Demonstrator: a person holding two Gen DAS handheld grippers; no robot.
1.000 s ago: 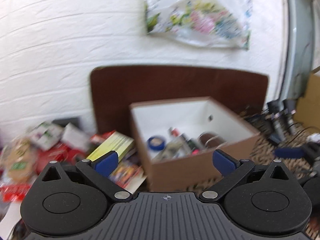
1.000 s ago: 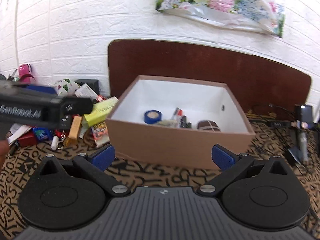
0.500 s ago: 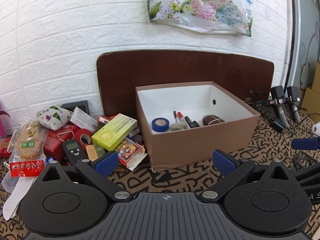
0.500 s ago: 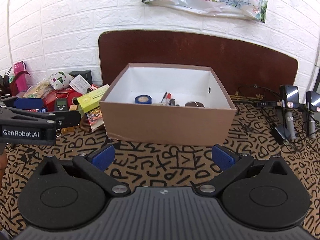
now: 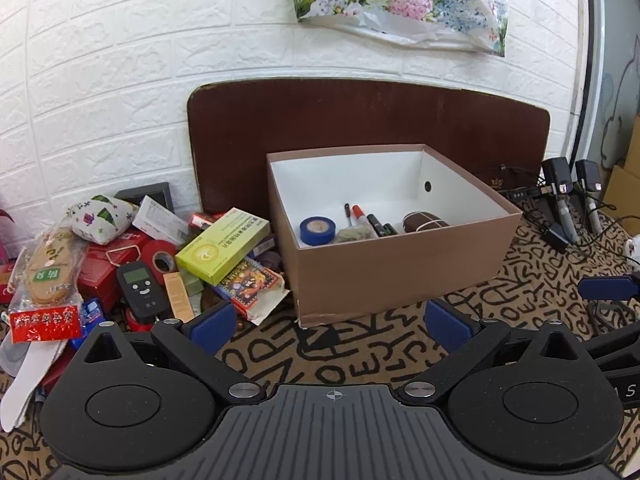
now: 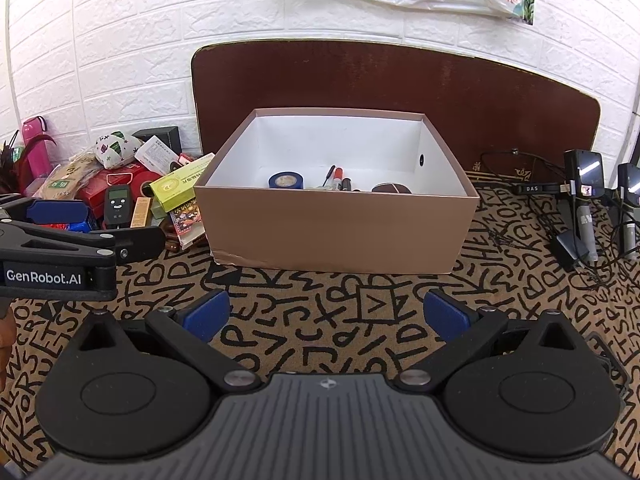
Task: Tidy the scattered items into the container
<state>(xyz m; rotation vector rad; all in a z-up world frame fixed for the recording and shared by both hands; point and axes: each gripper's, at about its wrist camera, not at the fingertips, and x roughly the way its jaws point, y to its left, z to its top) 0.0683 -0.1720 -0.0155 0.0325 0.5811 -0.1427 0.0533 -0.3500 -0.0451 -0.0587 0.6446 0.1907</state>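
Note:
A brown cardboard box [image 5: 392, 272] [image 6: 336, 232] with white inner walls stands on the patterned cloth. Inside lie a blue tape roll [image 5: 318, 230], markers [image 5: 370, 220] and a brown ball [image 5: 426, 222]. Left of the box is a pile of scattered items: a yellow-green carton [image 5: 222, 244], a black handheld scale [image 5: 138, 286], red tape [image 5: 162, 256] and a patterned cushion [image 5: 102, 216]. My left gripper [image 5: 332, 322] is open and empty, well in front of the box. My right gripper [image 6: 326, 314] is open and empty, in front of the box.
A dark brown board [image 6: 396, 80] leans on the white brick wall behind the box. Black chargers and cables [image 6: 576, 208] lie at the right. A pink bottle [image 6: 36, 144] stands far left. The left gripper's body [image 6: 60, 252] crosses the right wrist view's left edge.
Both grippers have pulled back and away from the box, which now looks smaller and lower in both views. Both stay open and empty.

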